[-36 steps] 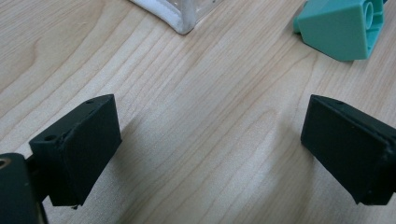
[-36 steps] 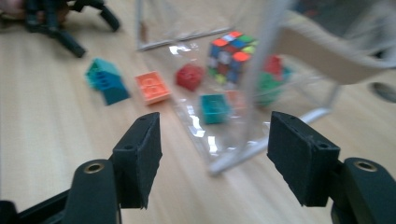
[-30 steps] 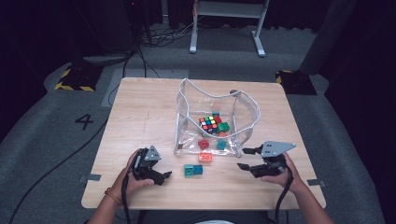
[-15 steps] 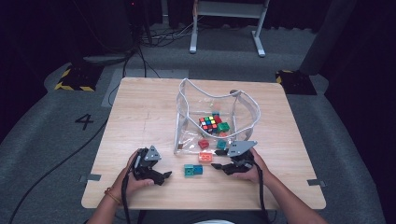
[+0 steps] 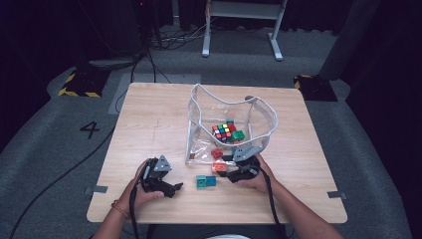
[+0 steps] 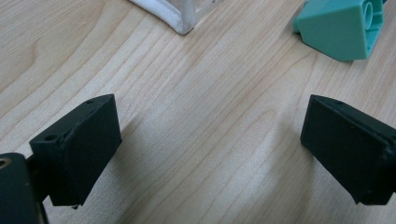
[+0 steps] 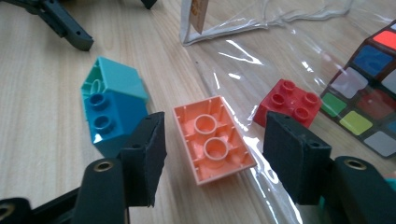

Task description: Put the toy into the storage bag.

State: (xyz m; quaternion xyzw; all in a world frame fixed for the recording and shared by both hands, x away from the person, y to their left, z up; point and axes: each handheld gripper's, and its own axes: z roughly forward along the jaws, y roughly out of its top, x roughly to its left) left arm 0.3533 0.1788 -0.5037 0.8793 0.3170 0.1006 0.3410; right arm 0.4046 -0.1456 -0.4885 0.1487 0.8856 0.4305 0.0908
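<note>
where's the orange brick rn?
The orange brick lies upside down on the table, between the right claw's open jaws, at the clear bag's mouth, with the blue brick beside it.

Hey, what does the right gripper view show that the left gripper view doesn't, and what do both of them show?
Right gripper view alone: an orange brick lying hollow side up between its open claw, a blue brick, a red brick and a puzzle cube on the clear bag.
Left gripper view alone: its own open claw over bare wood.
Both: the wooden table, a teal brick and the bag's white-edged corner.
</note>
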